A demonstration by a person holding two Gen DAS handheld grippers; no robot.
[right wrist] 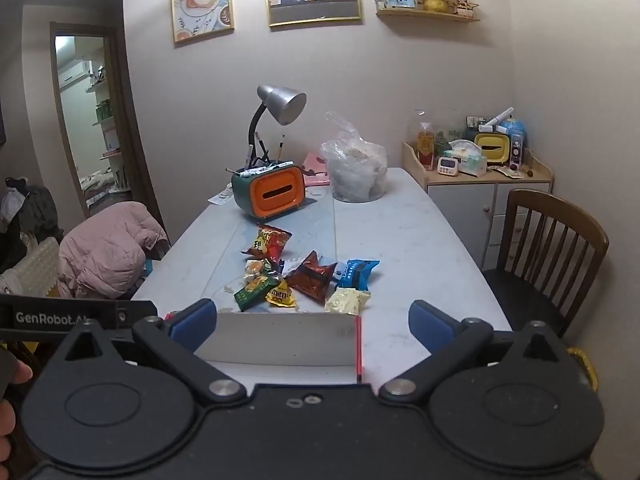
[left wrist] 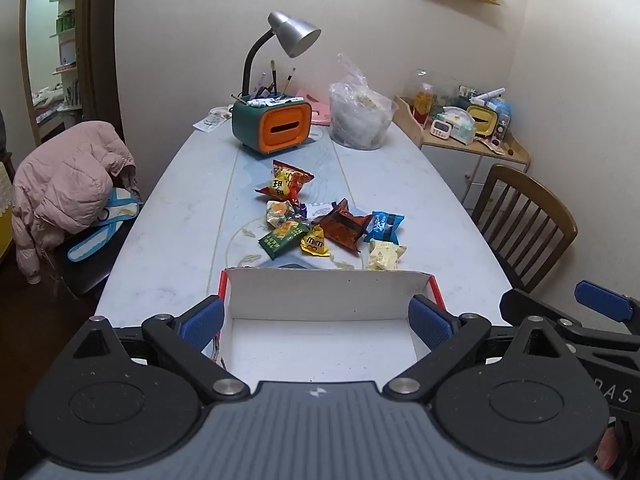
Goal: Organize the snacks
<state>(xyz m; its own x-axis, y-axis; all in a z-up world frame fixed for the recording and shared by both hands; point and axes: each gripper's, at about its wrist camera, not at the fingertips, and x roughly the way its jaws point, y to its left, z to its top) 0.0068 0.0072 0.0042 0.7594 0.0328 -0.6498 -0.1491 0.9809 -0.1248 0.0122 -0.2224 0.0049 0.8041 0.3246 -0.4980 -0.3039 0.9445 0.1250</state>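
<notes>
Several snack packets lie in a loose pile mid-table: a red-yellow chip bag, a green packet, a yellow m&m's bag, a dark red packet, a blue packet and a pale yellow packet. An open white box with red sides sits at the near table edge, nothing in it. My left gripper is open, hovering over the box. My right gripper is open and empty, beside the box, near the pile.
A green-orange tissue box with a lamp and a clear plastic bag stand at the table's far end. A wooden chair is on the right, a chair with a pink jacket on the left, a cluttered cabinet far right.
</notes>
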